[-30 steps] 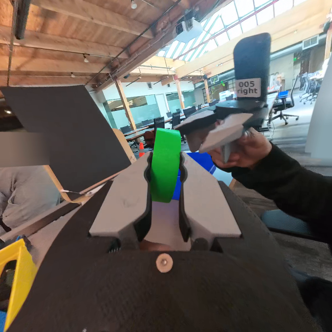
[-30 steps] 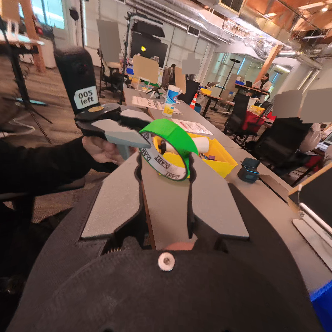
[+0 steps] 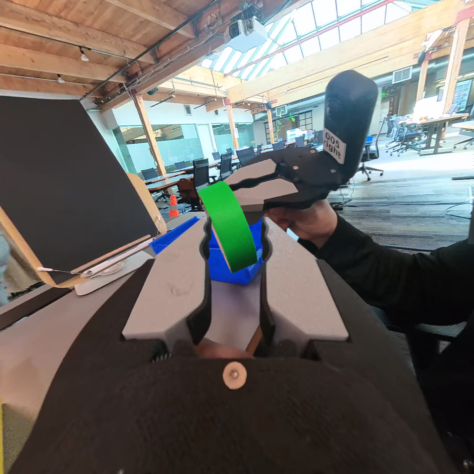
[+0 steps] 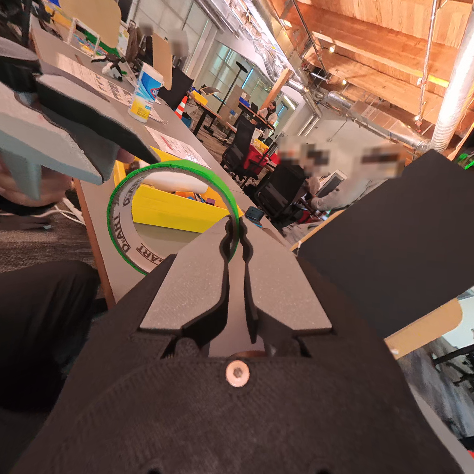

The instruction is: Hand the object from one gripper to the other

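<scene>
A roll of green tape (image 3: 230, 230) hangs in the air over the table. My right gripper (image 4: 237, 225) is shut on the tape's rim (image 4: 120, 223), one finger inside the ring and one outside. In the left wrist view the right gripper (image 3: 234, 191) reaches in from the right to the top of the roll, held by a hand in a black sleeve. My left gripper (image 3: 234, 225) is open, its fingers on either side of the tilted roll with gaps showing. In the right wrist view the left gripper (image 4: 128, 169) is at the upper left, just above the roll.
A blue bin (image 3: 230, 272) sits on the grey table (image 3: 38, 333) under the tape. A yellow bin (image 4: 174, 210) with small items, a wipes canister (image 4: 146, 95) and papers lie further along. A black board on a stand (image 3: 64, 179) rises beside the table. Spacing between my two grippers at the tips: around 7 cm.
My left gripper was shut on the tape and has opened. My right gripper, open around the rim before, has shut on it. The roll has tilted.
</scene>
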Demonstrator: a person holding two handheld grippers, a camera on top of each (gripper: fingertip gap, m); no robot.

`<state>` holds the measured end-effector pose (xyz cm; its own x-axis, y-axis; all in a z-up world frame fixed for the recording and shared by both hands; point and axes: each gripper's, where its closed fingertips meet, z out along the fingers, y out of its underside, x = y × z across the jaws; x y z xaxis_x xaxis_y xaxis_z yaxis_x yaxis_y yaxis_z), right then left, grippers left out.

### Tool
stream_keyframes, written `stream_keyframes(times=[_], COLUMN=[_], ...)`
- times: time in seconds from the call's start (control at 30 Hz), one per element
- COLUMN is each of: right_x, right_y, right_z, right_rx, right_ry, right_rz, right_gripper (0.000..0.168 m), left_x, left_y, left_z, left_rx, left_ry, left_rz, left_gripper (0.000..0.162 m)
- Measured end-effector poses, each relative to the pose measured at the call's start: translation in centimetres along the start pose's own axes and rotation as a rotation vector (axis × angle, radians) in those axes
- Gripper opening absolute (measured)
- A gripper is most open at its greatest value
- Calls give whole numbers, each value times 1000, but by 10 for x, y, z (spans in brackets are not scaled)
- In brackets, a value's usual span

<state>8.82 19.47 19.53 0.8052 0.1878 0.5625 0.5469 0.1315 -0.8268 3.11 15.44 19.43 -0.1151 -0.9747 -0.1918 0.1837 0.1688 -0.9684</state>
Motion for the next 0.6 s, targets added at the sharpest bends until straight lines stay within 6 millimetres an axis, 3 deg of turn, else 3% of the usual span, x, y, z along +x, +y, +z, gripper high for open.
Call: stream_keyframes(times=[0.1,0.17,0.27,0.37,0.6], right_x=[-8,-17,-27,-31,-41], right_y=[-8,-15,-22,-26,-20], right_z=[-2,-5,-11,-16,-15], right_rx=[38,77,129,168,153], right_ry=[3,-21,-37,-47,-106], right_rz=[-100,-156,-251,-311,-296], right_gripper=[0,0,0,1,2], left_x=[2,13,35,42,58], left_y=[8,12,14,13,20], left_z=[3,4,3,0,-1], left_rx=[-35,-47,-60,-54,-92], left_ry=[10,90,248,325,418], left_rz=[-4,-49,-142,-187,-117], left_gripper=[39,39,29,22,9])
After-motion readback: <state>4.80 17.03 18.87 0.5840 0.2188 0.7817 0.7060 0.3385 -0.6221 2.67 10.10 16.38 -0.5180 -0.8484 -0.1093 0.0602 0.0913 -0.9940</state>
